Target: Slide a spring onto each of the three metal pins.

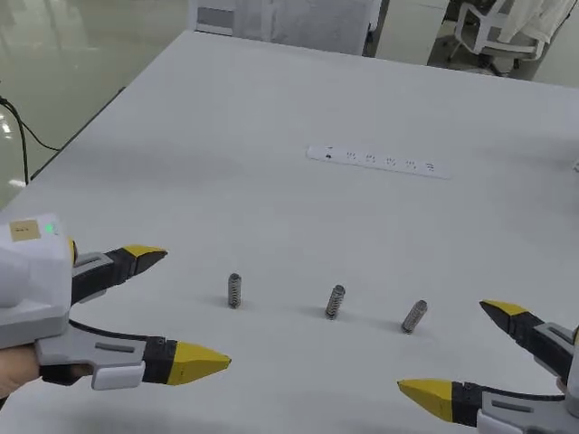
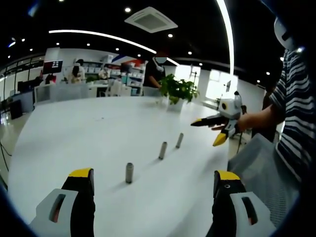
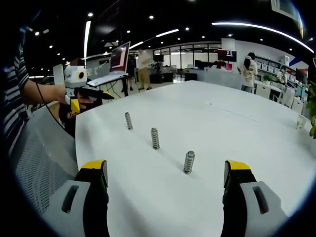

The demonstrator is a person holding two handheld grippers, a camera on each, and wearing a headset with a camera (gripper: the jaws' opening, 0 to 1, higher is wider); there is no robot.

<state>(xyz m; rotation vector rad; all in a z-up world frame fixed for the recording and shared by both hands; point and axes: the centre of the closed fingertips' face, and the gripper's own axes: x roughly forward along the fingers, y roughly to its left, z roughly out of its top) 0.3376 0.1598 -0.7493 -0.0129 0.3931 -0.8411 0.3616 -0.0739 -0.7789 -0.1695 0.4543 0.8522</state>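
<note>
Three metal pins stand in a row on the white table, each with a coiled spring around it: the left pin [image 1: 234, 290] [image 2: 129, 173] [image 3: 128, 120], the middle pin [image 1: 335, 302] [image 2: 162, 150] [image 3: 155, 138] and the right pin [image 1: 414, 316] [image 2: 179, 140] [image 3: 189, 161]. My left gripper [image 1: 185, 307] [image 2: 153, 178] [image 3: 95, 98] is open at the near left, apart from the left pin. My right gripper [image 1: 466, 348] [image 3: 166, 170] [image 2: 211, 131] is open at the near right, close to the right pin. Nothing is between either pair of fingers.
A white power strip [image 1: 378, 162] lies flat beyond the pins. The white table [image 1: 271, 117] stretches far back. Office chairs [image 1: 493, 32] stand past its far edge. A person in a striped shirt [image 2: 291, 98] holds the grippers; other people stand in the distance.
</note>
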